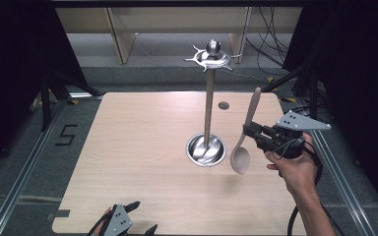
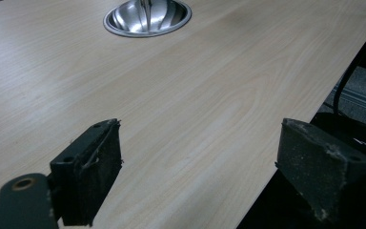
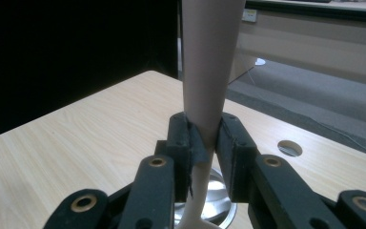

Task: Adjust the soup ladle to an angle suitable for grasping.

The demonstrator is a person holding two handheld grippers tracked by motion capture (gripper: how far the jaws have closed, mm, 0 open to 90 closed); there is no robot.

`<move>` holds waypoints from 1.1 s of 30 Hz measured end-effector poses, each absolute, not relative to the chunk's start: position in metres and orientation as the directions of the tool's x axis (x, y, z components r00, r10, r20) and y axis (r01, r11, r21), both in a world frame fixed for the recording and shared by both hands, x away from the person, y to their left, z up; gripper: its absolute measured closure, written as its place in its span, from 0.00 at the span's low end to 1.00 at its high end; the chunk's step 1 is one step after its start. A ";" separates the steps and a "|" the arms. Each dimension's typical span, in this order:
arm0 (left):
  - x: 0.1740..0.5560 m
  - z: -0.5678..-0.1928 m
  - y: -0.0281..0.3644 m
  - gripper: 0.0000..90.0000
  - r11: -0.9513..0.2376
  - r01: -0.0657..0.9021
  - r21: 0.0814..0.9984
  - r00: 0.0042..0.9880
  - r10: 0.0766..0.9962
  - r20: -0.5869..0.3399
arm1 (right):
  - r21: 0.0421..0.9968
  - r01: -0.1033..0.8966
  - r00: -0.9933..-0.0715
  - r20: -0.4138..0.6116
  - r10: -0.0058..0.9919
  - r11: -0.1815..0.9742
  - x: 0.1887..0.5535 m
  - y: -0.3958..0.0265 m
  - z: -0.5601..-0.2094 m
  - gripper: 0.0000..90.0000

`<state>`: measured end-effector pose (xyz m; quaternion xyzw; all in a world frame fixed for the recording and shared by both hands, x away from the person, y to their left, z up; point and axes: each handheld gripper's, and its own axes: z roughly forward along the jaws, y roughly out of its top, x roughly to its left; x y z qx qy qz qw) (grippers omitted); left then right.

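A pale beige spoon (image 1: 245, 135) hangs above the table, bowl down and handle pointing up, just right of a metal stand. My right gripper (image 1: 250, 132) is shut on the spoon's neck; in the right gripper view both pads pinch the spoon (image 3: 205, 81). The stand is a thin pole (image 1: 208, 105) rising from a round steel base (image 1: 205, 149), topped by a hook crown (image 1: 210, 57). My left gripper (image 1: 141, 216) rests at the table's near edge, its jaws wide apart with nothing between them; one of its fingers (image 2: 93, 169) shows over bare wood.
The light wooden table (image 1: 142, 157) has a small round hole (image 1: 223, 105) near its far edge. The steel base (image 2: 147, 18) lies ahead of the left gripper. Cables and dark stands line the floor beyond and right of the table.
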<state>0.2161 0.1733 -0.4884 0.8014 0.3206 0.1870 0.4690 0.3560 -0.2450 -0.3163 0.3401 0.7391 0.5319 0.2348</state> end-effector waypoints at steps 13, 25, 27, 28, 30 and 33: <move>0.216 -0.488 0.173 0.16 -0.355 0.336 0.872 0.728 0.686 -0.001 | 0.946 0.244 -0.656 -0.001 0.755 0.213 0.366 -0.235 -0.302 0.85; 0.216 -0.488 0.173 0.16 -0.354 0.341 0.871 0.728 0.686 -0.007 | 0.942 0.228 -0.665 -0.034 0.746 0.247 0.376 -0.227 -0.295 0.85; 0.215 -0.488 0.173 0.16 -0.350 0.343 0.872 0.727 0.686 -0.010 | 0.940 0.223 -0.667 -0.047 0.744 0.259 0.379 -0.225 -0.292 0.85; 0.215 -0.488 0.173 0.16 -0.350 0.343 0.872 0.727 0.686 -0.010 | 0.940 0.223 -0.667 -0.047 0.744 0.259 0.379 -0.225 -0.292 0.85; 0.216 -0.488 0.173 0.16 -0.350 0.342 0.872 0.730 0.683 -0.012 | 0.940 0.229 -0.668 -0.037 0.743 0.253 0.380 -0.221 -0.291 0.85; 0.215 -0.488 0.172 0.16 -0.347 0.344 0.872 0.728 0.685 -0.015 | 0.938 0.225 -0.665 -0.050 0.745 0.265 0.382 -0.219 -0.288 0.85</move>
